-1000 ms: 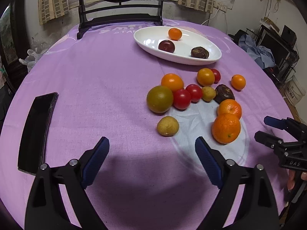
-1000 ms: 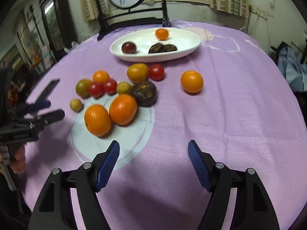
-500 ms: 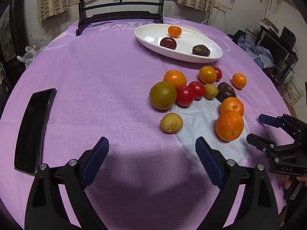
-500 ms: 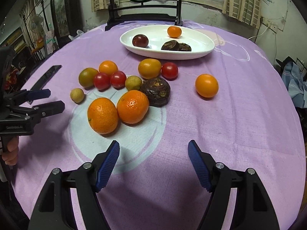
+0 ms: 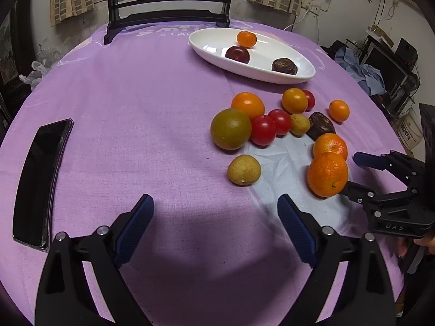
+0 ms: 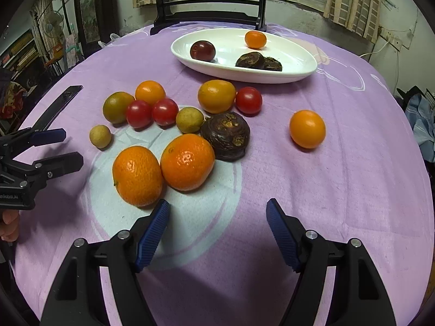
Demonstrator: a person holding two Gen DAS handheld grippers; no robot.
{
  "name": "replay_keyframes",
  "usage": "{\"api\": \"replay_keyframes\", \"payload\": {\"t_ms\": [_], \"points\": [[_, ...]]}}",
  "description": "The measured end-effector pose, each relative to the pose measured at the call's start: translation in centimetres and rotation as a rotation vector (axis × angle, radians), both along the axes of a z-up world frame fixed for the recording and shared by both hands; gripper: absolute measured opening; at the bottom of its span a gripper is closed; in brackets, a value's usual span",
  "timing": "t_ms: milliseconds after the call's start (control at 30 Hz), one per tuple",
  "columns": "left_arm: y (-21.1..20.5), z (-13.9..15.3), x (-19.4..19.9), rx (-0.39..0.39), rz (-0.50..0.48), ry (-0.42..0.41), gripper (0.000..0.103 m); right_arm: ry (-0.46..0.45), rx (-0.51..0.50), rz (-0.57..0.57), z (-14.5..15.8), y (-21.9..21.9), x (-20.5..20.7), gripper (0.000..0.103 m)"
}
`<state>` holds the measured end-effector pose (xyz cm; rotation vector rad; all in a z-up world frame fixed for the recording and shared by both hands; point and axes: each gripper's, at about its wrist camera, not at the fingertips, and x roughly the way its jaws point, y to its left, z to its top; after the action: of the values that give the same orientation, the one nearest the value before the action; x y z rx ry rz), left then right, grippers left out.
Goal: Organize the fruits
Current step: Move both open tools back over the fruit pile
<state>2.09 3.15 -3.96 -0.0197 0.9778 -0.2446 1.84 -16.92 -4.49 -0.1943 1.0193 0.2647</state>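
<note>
Loose fruit lies on a purple tablecloth: two big oranges (image 6: 137,175) (image 6: 187,161), a dark brown fruit (image 6: 226,135), red tomatoes (image 6: 165,111), a green-brown fruit (image 5: 230,128) and a small yellow one (image 5: 244,169). The white oval dish (image 6: 296,62) behind holds a small orange, a dark plum and dark brown fruit. My right gripper (image 6: 217,233) is open just in front of the two big oranges, nothing between its fingers. My left gripper (image 5: 214,225) is open and empty short of the small yellow fruit. Each gripper shows at the edge of the other's view.
A black phone (image 5: 40,179) lies near the table's left edge. A dark wooden stand (image 5: 168,13) rises behind the dish. One lone orange (image 6: 307,129) sits apart on the right. Clutter and a window surround the round table.
My right gripper has come closer to the two big oranges and rolled a little, so the fruit looms larger. The left gripper has hardly moved. No fruit has shifted.
</note>
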Motion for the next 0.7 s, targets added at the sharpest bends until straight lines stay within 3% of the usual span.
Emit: {"api": "replay_keyframes", "payload": {"t_ms": [500, 600, 700], "points": [[0.3, -0.6, 0.3, -0.004, 0.008, 0.021, 0.091, -0.002, 0.026, 0.041, -0.2, 1.6, 2.2, 0.073], [0.3, -0.4, 0.3, 0.002, 0.008, 0.013, 0.091, 0.003, 0.069, 0.063, 0.1, 2.2, 2.4, 0.056], [0.4, -0.1, 0.2, 0.0, 0.011, 0.009, 0.091, 0.007, 0.086, 0.065, 0.4, 2.7, 2.7, 0.054]]}}
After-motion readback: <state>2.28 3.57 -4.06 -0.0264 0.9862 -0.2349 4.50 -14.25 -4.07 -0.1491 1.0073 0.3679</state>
